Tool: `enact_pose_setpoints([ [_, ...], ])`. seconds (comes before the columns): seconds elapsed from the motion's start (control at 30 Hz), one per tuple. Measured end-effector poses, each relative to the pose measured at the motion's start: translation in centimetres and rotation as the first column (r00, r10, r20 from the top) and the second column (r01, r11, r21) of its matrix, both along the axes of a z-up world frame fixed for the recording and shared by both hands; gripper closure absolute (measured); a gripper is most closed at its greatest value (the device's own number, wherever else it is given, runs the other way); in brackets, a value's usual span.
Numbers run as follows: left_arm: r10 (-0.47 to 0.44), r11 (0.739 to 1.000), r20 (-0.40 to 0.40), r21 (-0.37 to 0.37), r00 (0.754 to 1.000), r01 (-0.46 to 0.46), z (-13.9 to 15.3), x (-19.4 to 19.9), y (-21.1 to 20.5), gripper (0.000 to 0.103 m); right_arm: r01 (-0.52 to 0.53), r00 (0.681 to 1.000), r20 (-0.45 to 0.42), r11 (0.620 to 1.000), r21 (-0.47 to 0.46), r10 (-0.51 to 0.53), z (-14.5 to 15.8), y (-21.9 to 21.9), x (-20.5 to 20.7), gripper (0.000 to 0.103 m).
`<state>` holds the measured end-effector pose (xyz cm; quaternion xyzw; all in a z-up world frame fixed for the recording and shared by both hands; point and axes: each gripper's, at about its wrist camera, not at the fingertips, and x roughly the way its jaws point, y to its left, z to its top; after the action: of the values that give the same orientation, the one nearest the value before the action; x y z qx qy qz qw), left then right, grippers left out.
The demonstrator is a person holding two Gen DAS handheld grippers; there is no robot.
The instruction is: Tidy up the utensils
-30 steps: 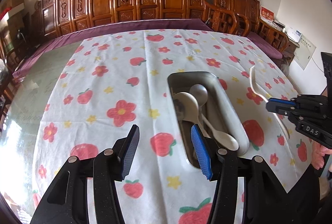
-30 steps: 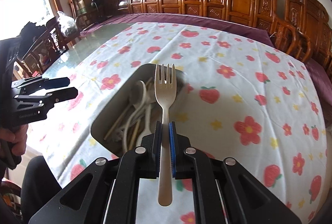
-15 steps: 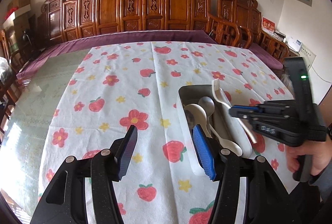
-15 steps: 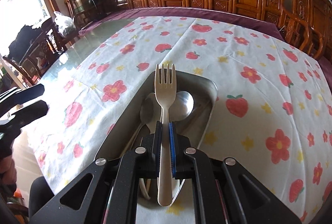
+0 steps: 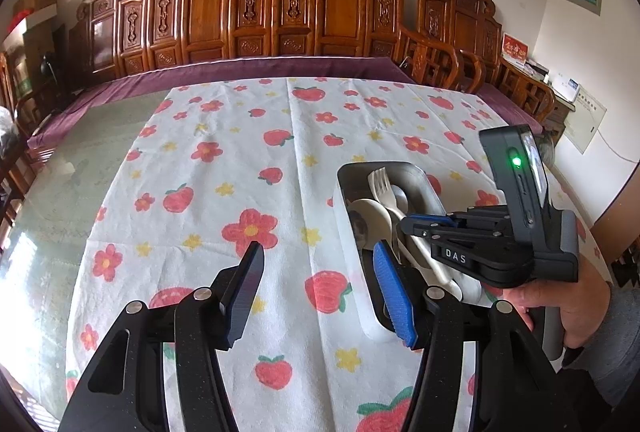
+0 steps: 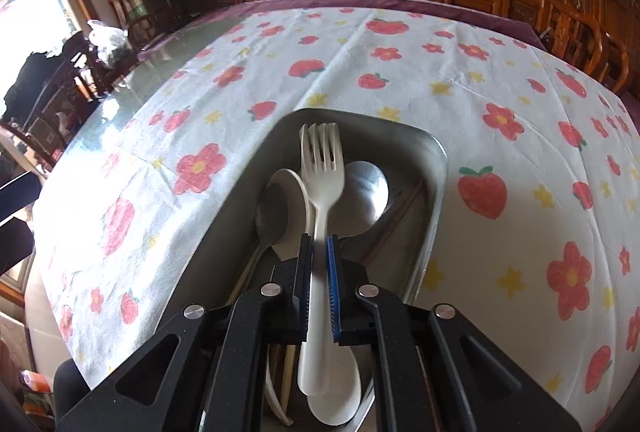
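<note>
step in hand: dropping a utensil into the metal tray (image 6: 434, 168). right gripper (image 6: 319, 264) is clamped on the handle of a cream plastic fork (image 6: 322, 168), tines fwd, held low over the tray's inside, above the spoons already in there: a steel spoon (image 6: 366, 188) to the fork's right, a cream spoon (image 6: 294, 192) and another steel one to its left. can't tell if the fork touches them yet. tray sits on the strawberry-and-flower tablecloth (image 6: 400, 72), near the person's edge of the table.

left gripper (image 5: 316, 288) has nothing in it, jaws well apart, hovering over the cloth just beside the tray's left wall (image 5: 346, 232), w/ its blue pad (image 5: 390, 292) overlapping that wall in view. contact not clear.

next move, my guess: ease the right jaws apart so the fork lies flat along w/ the others, then pull back w/o snagging the pile. left prob just steadies the tray if it slides.

writing: "das" in white on the right gripper's side (image 5: 456, 255) in the left wrist view. green led lit on its unit. wall signs and red card too small to read.
</note>
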<state>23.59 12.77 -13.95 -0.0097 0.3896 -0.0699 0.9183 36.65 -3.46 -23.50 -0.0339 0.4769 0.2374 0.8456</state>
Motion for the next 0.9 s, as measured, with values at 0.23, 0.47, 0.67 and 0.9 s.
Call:
enact_pose_setpoints([
  [0.23,0.013,1.000,-0.002,-0.003,1.000,-0.013,0.1,-0.1,-0.1,0.046,-0.029,0.999,0.033,1.000,-0.003,0.029,1.2,-0.8,-1.6,0.093],
  [0.47,0.026,1.000,0.009,-0.016,1.000,-0.026,0.7,-0.9,-1.1,0.032,-0.025,0.995,0.095,0.999,0.025,0.023,4.4,-3.8,-5.1,0.093],
  [0.67,0.033,0.999,0.031,-0.018,0.999,-0.032,2.0,-2.0,-3.1,0.011,-0.004,0.989,0.150,0.999,0.046,-0.003,7.3,-7.2,-8.8,0.069],
  [0.9,0.025,1.000,0.046,-0.019,0.999,-0.024,3.8,-3.7,-6.4,0.007,0.087,0.975,0.201,0.994,0.066,-0.099,10.0,-12.3,-12.8,0.029],
])
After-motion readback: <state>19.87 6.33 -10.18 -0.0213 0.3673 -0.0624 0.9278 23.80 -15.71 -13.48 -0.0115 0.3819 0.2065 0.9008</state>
